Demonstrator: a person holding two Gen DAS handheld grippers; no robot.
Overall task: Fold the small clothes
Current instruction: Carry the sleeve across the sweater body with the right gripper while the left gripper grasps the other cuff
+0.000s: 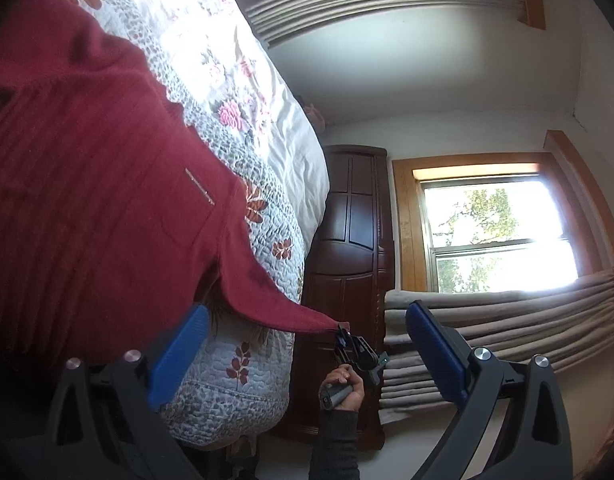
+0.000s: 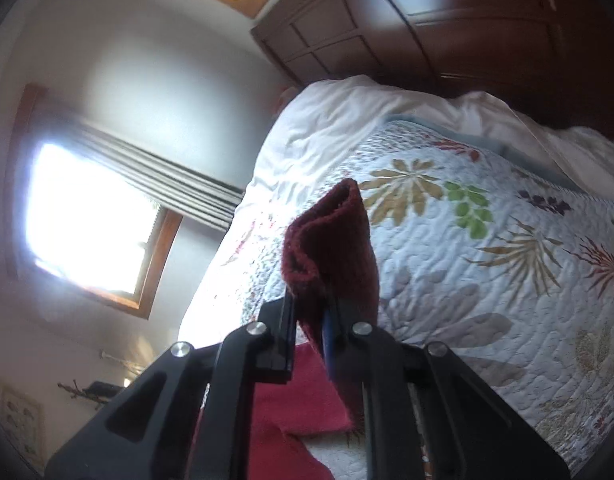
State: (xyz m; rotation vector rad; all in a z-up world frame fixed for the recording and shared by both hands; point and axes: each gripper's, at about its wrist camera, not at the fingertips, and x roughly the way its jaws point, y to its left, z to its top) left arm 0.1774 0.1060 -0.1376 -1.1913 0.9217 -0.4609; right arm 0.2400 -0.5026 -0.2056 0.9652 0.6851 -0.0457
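Here, nearest your left camera, your left gripper stands wide apart with nothing between its blue pads; one pad sits against the lower edge of the red sweater, the other hangs in free air before the curtain. The sweater lies spread over the quilt on the bed, ribbed side up, with one sleeve drawn out past the bed's edge.

Only this view shows where that sleeve ends: your right gripper pinches its cuff off the side of the bed, and your hand in a dark sleeve holds the handle beneath it. Behind stand a dark wooden wardrobe and a bright window.

Your right camera gives what the left cannot: the right gripper is closed narrow on the cuff, which rises folded and upright out of the jaws. More red cloth lies below, between the gripper's arms. Beyond it the quilt shows its leaf and flower print, then a white sheet, then the wardrobe. A second window glares at the left. Your left gripper does not appear in this view.
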